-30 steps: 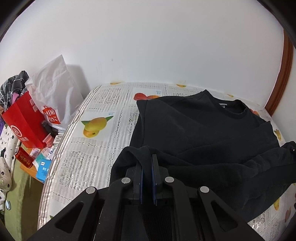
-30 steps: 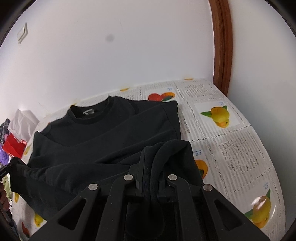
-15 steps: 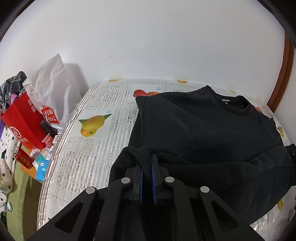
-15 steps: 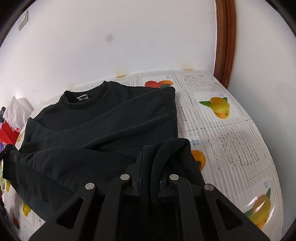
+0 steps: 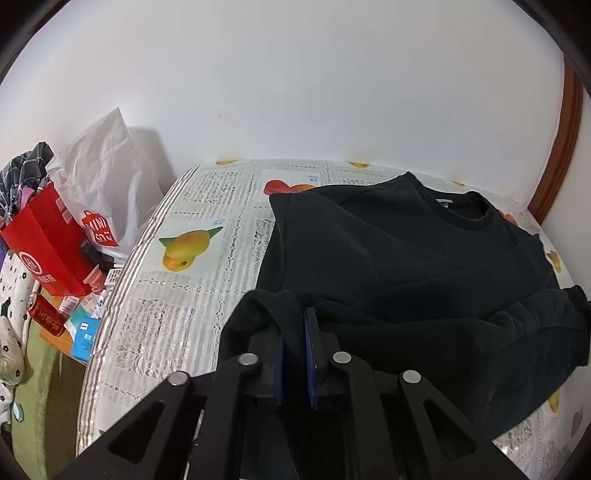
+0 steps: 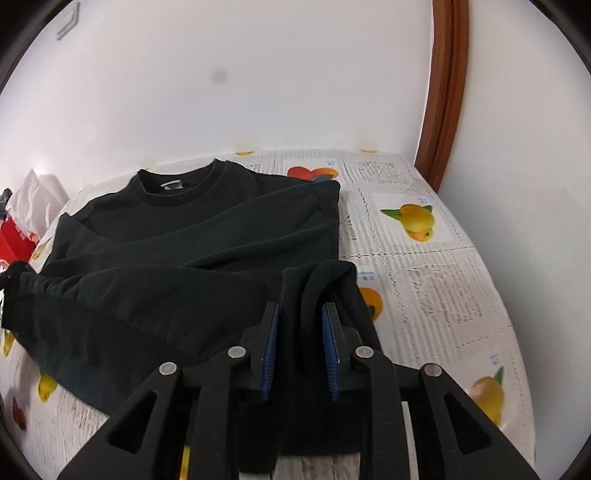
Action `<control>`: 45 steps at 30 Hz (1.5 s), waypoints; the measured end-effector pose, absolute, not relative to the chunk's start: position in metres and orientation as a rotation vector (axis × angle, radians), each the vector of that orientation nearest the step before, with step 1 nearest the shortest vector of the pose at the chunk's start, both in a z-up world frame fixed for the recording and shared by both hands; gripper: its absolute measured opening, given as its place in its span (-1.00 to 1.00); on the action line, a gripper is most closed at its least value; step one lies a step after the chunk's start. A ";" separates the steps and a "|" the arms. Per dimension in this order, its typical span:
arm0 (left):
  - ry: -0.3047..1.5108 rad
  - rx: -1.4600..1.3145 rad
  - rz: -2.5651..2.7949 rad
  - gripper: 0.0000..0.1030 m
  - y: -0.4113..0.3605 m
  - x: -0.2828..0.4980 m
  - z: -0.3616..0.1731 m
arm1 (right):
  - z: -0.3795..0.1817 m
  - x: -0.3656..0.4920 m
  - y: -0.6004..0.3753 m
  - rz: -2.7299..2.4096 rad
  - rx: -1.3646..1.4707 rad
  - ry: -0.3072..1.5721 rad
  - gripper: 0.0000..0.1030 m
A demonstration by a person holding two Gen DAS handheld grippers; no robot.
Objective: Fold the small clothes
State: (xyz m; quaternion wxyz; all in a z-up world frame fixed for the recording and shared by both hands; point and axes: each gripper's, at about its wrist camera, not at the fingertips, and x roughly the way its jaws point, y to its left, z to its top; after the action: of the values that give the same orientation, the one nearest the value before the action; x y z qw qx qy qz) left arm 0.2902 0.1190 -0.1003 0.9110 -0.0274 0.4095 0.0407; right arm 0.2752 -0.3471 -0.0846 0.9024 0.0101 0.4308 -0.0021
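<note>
A: How far along is your black sweatshirt [image 5: 399,258]?

B: It lies flat on the fruit-print tablecloth [image 5: 207,206], collar toward the wall, sleeves crossed over the chest, and you have brought the hem up over the lower body. That fold looks nearly laid (a final halving may remain).

A: And your tools?

B: Your left gripper [image 5: 293,332] is all but closed, pinching the hem corner between its blue pads. Your right gripper [image 6: 299,321] has just been opening; a ridge of cloth stands between its jaws, and the pads no longer seem to press it.

A: What does each view add?

B: The left view alone shows the red bag [image 5: 48,243] and white bag [image 5: 107,173] beside the table; the right view alone shows the wall plate [image 6: 68,26] and the table's right half
</note>
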 end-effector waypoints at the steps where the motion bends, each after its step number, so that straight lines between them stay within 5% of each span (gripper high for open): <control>1: 0.844 -0.067 0.072 -0.74 0.120 0.286 -0.098 | -0.080 0.268 -0.349 -0.010 0.020 0.879 -0.40; 7: 0.815 -0.123 0.031 -0.07 0.134 0.254 -0.087 | -0.067 0.238 -0.373 -0.096 0.058 0.856 -0.29; 24: 0.927 -0.243 -0.029 0.07 0.179 0.224 -0.143 | -0.114 0.225 -0.413 -0.114 0.293 0.953 -0.26; 31: 0.953 -0.248 -0.027 0.07 0.176 0.241 -0.161 | -0.133 0.251 -0.403 -0.113 0.297 0.996 -0.26; 36: 0.956 -0.240 -0.058 -0.66 0.170 0.237 -0.159 | -0.135 0.255 -0.393 -0.076 0.274 1.017 -0.76; 45: 0.975 -0.238 -0.056 -0.70 0.169 0.195 -0.149 | -0.119 0.212 -0.386 -0.055 0.211 1.061 -0.81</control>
State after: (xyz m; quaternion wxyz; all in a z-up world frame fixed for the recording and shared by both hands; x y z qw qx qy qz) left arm 0.1954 0.1694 -0.1495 0.8764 -0.1139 0.4671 -0.0267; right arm 0.2118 -0.3865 -0.1189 0.8569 0.1006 0.5049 -0.0262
